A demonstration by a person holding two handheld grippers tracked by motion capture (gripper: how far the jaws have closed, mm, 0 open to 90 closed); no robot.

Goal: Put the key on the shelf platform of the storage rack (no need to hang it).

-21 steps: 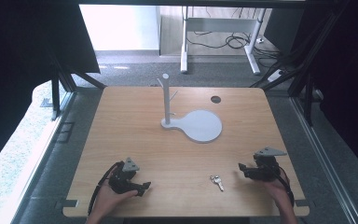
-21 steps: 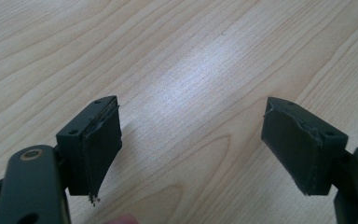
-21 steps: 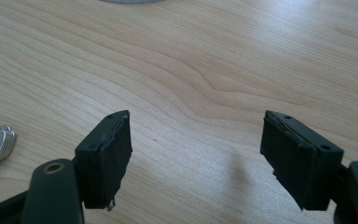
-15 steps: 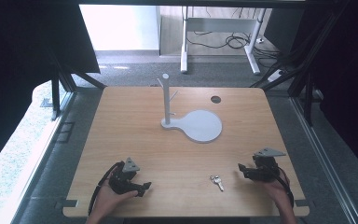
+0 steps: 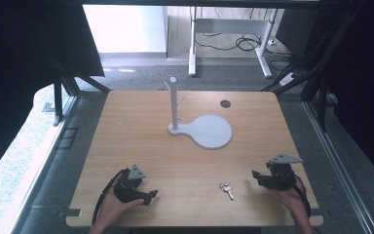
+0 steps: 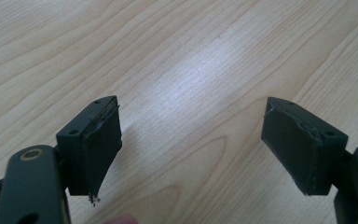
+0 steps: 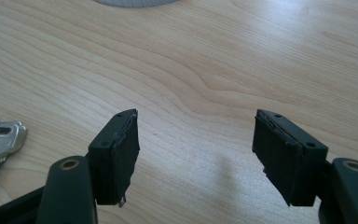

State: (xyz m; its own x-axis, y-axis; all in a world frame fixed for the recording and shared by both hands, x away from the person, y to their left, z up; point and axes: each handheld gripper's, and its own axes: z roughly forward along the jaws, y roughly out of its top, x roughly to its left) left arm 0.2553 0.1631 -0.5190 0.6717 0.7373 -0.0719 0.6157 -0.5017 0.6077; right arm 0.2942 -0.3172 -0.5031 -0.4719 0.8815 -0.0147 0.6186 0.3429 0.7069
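Key: the key (image 5: 226, 190) lies flat on the wooden table (image 5: 141, 141), near its front edge, well in front of the white stand (image 5: 202, 127) with its upright peg post.
Handling: I judge the key light, stiff, thin metal, likely to slide on the smooth wood. It sits so low that a pinch from above could skate off.
Where to hold: I would take the broad head (image 7: 2, 135), by the ring, across its flat faces.
My right gripper: my right gripper (image 5: 256, 175) rests just right of the key, jaws spread wide, nothing between them.
My left gripper: my left gripper (image 5: 152, 196) sits well left of the key, jaws also spread and empty.
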